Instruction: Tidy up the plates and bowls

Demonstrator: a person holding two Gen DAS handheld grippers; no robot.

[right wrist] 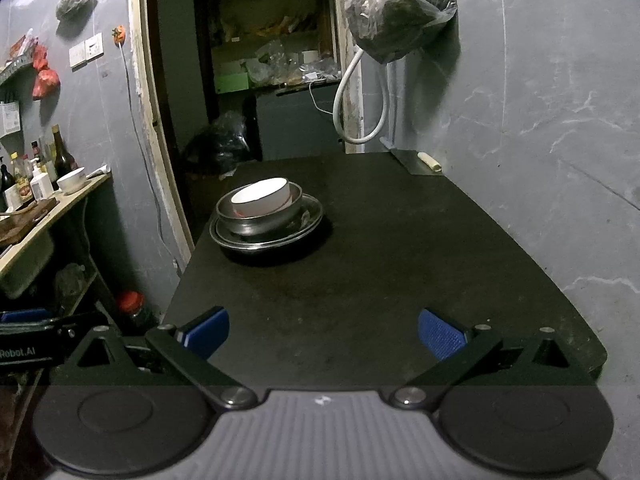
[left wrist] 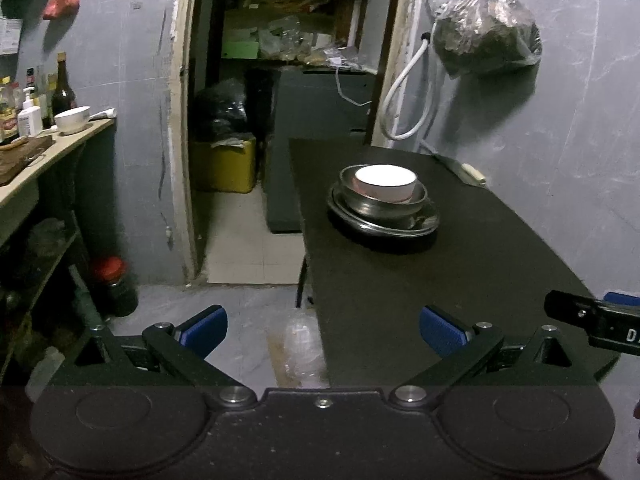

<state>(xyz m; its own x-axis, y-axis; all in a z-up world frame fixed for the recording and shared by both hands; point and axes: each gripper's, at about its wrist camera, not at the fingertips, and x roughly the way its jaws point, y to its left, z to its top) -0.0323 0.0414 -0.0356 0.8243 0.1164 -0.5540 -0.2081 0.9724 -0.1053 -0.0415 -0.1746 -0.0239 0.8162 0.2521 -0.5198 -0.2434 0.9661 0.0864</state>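
A white bowl (left wrist: 387, 184) sits inside a steel bowl (left wrist: 360, 200), which sits on a steel plate (left wrist: 424, 222) on the black table (left wrist: 440, 280). The same stack shows in the right wrist view: white bowl (right wrist: 264, 198), steel bowl (right wrist: 256, 220), steel plate (right wrist: 308, 228) on the table (right wrist: 380, 260). My left gripper (left wrist: 323, 330) is open and empty, near the table's front left edge, well short of the stack. My right gripper (right wrist: 323, 332) is open and empty over the table's front part. The right gripper's body (left wrist: 592, 320) shows at the left view's right edge.
A wooden counter (left wrist: 60, 148) at the left holds another white bowl (left wrist: 73, 119), bottles (left wrist: 64, 92) and a cutting board (left wrist: 20, 156). A bagged bundle (left wrist: 488, 36) hangs on the right wall. A knife (left wrist: 460, 168) lies at the table's far right. A doorway (left wrist: 280, 120) opens behind.
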